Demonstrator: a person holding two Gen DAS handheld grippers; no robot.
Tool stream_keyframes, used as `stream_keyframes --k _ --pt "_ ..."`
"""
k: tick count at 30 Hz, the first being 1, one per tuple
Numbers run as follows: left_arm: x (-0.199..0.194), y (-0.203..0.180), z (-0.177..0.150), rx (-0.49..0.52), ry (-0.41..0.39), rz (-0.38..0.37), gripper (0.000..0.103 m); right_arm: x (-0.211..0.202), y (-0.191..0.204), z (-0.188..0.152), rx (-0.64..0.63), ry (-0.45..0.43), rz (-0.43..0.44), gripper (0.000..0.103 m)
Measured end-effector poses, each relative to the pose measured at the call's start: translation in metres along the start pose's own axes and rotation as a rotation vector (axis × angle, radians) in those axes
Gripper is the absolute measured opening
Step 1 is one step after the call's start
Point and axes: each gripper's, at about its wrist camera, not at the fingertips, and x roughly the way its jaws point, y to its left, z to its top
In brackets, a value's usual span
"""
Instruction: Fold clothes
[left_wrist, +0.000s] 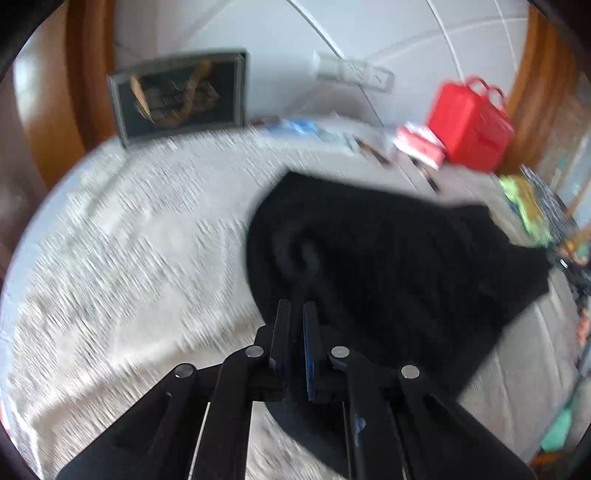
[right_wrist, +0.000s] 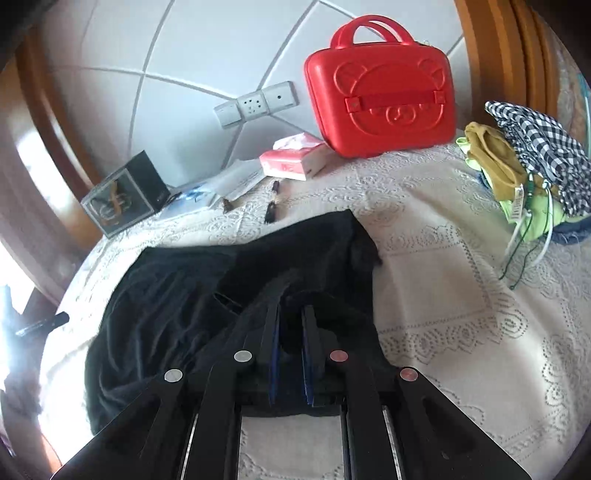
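Black garment (right_wrist: 229, 288) is lying bunched on the lace-covered bed (right_wrist: 443, 295), spreading forward and toward the other hand from each gripper. Left gripper (left_wrist: 297, 314) is pinching one edge, jaws nearly together; right gripper (right_wrist: 291, 317) is clamping another fold. Both are equally near. Red case (right_wrist: 380, 92) is standing latched, contents hidden

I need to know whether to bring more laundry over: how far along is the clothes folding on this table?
Done: nothing looks folded yet. In hand: the black fabric garment lies rumpled on the white lace tablecloth, with the left gripper and right gripper each shut on a part of it. Left: its folds, plus the heap of checked and yellow-green clothes beside the red plastic bear-face case.
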Motion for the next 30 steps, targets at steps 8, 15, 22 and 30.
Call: stream_keyframes --k 8,15,22,30 --pt "-0.004 -0.04 -0.064 0.087 0.076 -0.026 0.089 -0.018 -0.013 -0.043 0.046 0.005 0.034 0.01" --pt "0.009 -0.061 -0.108 0.122 0.128 0.051 0.089 -0.034 -0.017 -0.07 0.048 0.01 0.054 0.01" --pt "0.013 -0.082 -0.114 0.192 0.122 0.007 0.013 -0.034 -0.017 -0.081 0.047 0.026 0.059 0.011" --pt "-0.012 -0.071 -0.058 0.16 0.032 -0.015 0.01 -0.038 -0.015 -0.065 0.018 0.016 0.055 0.01"
